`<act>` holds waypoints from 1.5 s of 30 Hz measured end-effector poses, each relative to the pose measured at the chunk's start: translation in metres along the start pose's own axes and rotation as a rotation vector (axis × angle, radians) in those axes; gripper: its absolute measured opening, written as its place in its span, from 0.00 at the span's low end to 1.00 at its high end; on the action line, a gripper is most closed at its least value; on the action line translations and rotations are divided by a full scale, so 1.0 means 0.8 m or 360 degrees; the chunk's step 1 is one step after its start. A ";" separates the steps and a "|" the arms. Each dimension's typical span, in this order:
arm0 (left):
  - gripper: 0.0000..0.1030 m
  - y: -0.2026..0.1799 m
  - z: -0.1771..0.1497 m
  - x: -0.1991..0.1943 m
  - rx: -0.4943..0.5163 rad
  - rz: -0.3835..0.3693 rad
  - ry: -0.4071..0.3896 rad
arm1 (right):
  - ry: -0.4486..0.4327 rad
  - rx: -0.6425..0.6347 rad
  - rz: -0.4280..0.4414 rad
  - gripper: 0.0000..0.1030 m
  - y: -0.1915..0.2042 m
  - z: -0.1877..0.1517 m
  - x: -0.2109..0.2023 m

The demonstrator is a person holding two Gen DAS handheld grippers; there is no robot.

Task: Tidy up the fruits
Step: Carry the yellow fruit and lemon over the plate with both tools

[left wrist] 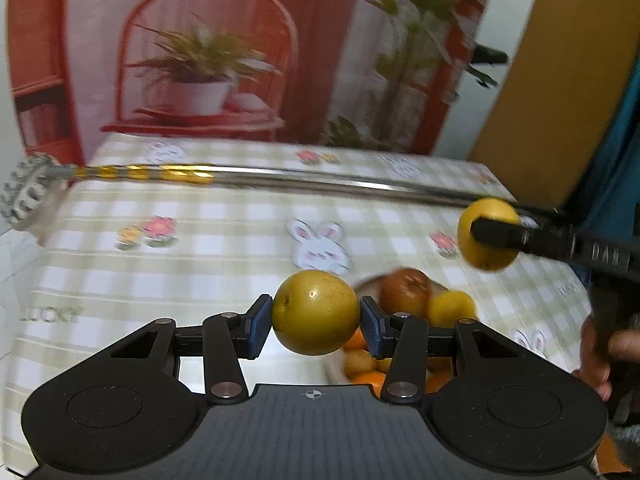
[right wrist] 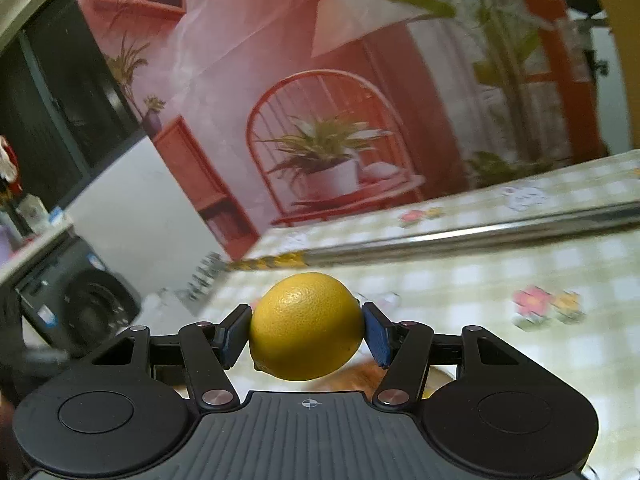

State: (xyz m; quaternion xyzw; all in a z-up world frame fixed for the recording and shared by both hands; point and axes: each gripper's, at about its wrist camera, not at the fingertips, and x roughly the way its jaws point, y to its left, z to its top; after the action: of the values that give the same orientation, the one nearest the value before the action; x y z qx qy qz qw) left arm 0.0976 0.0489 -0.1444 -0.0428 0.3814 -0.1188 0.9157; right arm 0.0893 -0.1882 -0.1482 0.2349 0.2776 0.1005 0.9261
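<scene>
We lift fruits off the pile to sort them; our left tool (left wrist: 316,322) squeezes a pear (left wrist: 316,312); our right tool (right wrist: 306,330) squeezes a lemon (right wrist: 306,326).

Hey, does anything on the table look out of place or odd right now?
One thing: a long metal rod with yellow striping lies across the checked tablecloth, an odd thing among fruit. Otherwise the left gripper holds a yellow-green fruit and the right gripper a lemon.

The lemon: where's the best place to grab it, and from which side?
Across its plump middle, from the side, as the right tongs hold the lemon now: one pad on each flank. The nubbed end tapers, so pads there would likely slip.
</scene>
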 end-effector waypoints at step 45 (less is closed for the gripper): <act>0.48 -0.052 -0.043 0.072 -0.0055 -0.0072 0.0174 | 0.0032 0.0075 -0.0089 0.54 -0.052 -0.086 -0.026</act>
State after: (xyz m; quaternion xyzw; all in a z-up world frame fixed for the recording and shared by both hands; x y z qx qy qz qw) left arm 0.1046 -0.0054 -0.2016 -0.0606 0.4318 -0.1350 0.8898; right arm 0.0355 -0.2049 -0.2097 0.2478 0.2957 0.0703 0.9199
